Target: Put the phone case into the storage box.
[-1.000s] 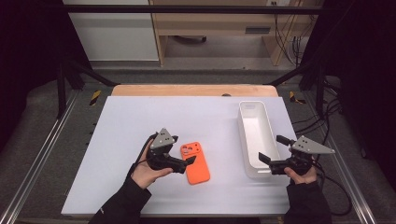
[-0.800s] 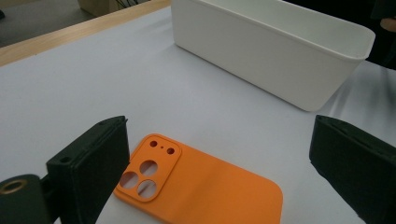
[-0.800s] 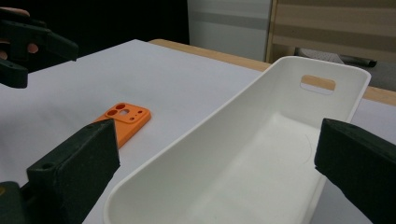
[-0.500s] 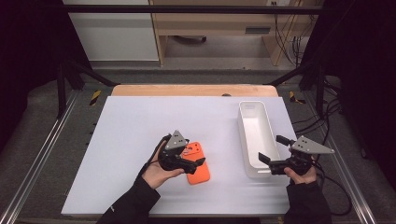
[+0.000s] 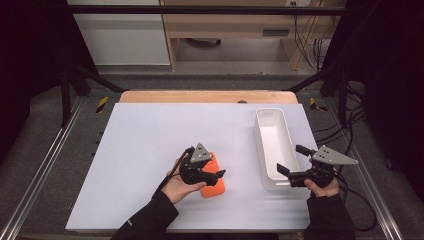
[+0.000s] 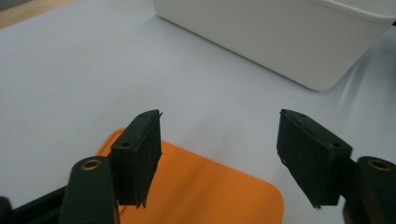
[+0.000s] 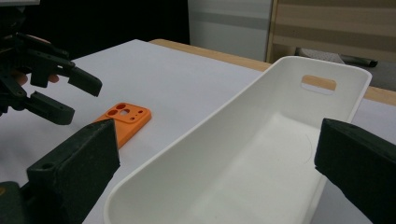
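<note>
An orange phone case [image 5: 214, 189] lies flat on the white table [image 5: 145, 150]. My left gripper [image 5: 216, 177] hovers low over its near end. In the left gripper view the jaws [image 6: 219, 116] straddle the case [image 6: 205, 186]; they have just been closing, the pads are clear of it, and the gripper is open. My right gripper [image 5: 290, 159] is open at the near end of the long white tray [image 5: 272, 145], which holds nothing. The right gripper view shows its jaws [image 7: 219, 128] on either side of the tray [image 7: 261, 154], with the case [image 7: 126, 119] and the left gripper [image 7: 81, 100] beyond.
The tray [image 6: 280, 37] runs front to back on the table's right side, a short way right of the case. A wooden strip [image 5: 200, 96] borders the table's far edge. Metal rails [image 5: 45, 170] flank both sides, and cables [image 5: 350, 130] lie at the right.
My left gripper has moved right and down onto the orange case, and its jaws have narrowed. The right gripper and the tray have stayed where they were.
</note>
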Motion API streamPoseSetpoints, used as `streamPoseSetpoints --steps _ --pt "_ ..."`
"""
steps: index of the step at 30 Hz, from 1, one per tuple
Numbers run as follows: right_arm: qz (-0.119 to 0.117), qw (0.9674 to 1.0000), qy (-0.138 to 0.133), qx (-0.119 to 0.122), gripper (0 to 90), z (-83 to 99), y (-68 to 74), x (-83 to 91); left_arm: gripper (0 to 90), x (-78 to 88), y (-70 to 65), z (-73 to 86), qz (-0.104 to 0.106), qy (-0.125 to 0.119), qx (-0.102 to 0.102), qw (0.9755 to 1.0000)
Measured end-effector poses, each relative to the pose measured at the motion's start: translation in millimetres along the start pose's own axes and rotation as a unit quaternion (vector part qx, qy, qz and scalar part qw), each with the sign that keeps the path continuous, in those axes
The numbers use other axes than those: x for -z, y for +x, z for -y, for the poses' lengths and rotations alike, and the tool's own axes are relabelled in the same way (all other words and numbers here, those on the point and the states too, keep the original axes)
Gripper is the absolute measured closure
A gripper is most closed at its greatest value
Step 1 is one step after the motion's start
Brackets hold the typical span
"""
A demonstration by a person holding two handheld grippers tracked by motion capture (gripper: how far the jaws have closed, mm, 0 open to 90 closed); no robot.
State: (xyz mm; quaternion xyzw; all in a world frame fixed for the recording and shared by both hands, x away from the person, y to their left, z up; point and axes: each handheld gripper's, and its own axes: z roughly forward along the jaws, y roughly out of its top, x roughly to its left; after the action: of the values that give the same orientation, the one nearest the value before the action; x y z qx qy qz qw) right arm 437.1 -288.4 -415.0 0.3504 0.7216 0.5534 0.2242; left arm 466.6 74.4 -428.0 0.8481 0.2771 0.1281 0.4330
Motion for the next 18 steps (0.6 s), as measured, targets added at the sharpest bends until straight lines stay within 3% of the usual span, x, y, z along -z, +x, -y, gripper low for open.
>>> streamPoseSetpoints --steps 4,18 --pt "0.0 1.0 0.001 0.0 0.4 0.1 0.0 -0.3 36.5 -4.9 -0.7 1.4 0.001 0.009 0.002 1.0" --pt "0.0 1.0 0.0 0.0 0.5 0.0 -0.1 -0.2 63.5 -22.4 -4.1 5.2 0.009 0.046 0.015 0.9988"
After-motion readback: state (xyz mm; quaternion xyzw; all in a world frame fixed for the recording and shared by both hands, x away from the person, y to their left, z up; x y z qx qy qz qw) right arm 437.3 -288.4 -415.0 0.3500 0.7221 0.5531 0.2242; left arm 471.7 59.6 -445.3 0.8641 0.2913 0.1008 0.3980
